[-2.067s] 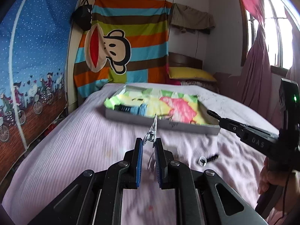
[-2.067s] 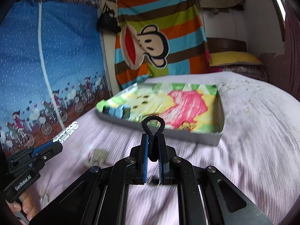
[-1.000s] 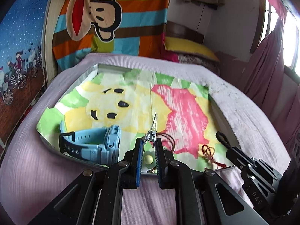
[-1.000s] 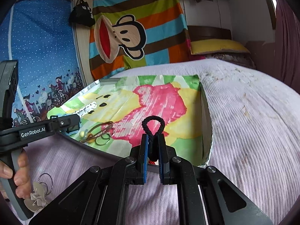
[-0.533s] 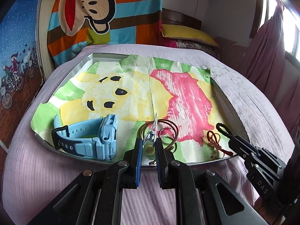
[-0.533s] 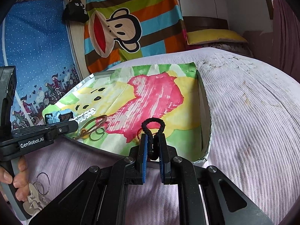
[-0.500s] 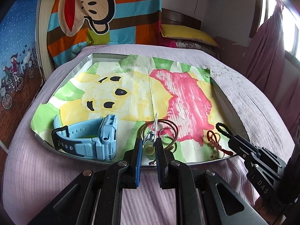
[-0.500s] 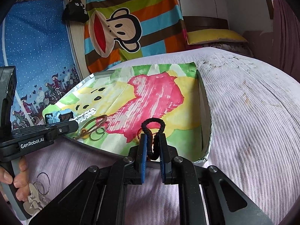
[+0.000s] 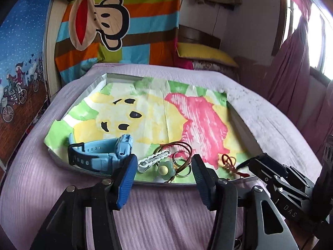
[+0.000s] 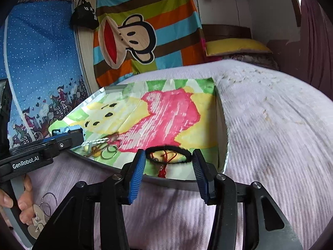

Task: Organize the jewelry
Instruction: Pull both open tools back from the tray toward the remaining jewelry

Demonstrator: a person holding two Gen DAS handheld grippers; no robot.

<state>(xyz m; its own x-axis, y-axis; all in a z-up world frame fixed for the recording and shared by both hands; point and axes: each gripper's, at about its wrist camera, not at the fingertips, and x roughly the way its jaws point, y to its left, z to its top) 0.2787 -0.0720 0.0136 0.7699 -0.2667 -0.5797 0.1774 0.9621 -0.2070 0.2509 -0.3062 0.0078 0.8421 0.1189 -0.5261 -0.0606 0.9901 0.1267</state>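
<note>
Both the left gripper point(image 9: 163, 175) and right gripper point(image 10: 167, 169) gape empty at lower centre; the black hair tie point(image 10: 168, 155) between the right fingers looks light and floppy, best pinched across its band.

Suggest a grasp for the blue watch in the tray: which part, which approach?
Probably the strap loop of the blue watch, not the chunky case: the watch lies on its side near the tray front-left corner. Come from above with the left hand-held gripper, one finger inside the loop, one outside.

Right wrist view: left tool point(image 10: 68, 140) covers most of the blue watch point(image 10: 71, 128). Keys point(image 10: 38, 221) under the hand point(image 10: 19, 200) are partly hidden. Left wrist view: black hair tie point(image 9: 243, 163) barely visible behind the right tool point(image 9: 252, 162).
</note>
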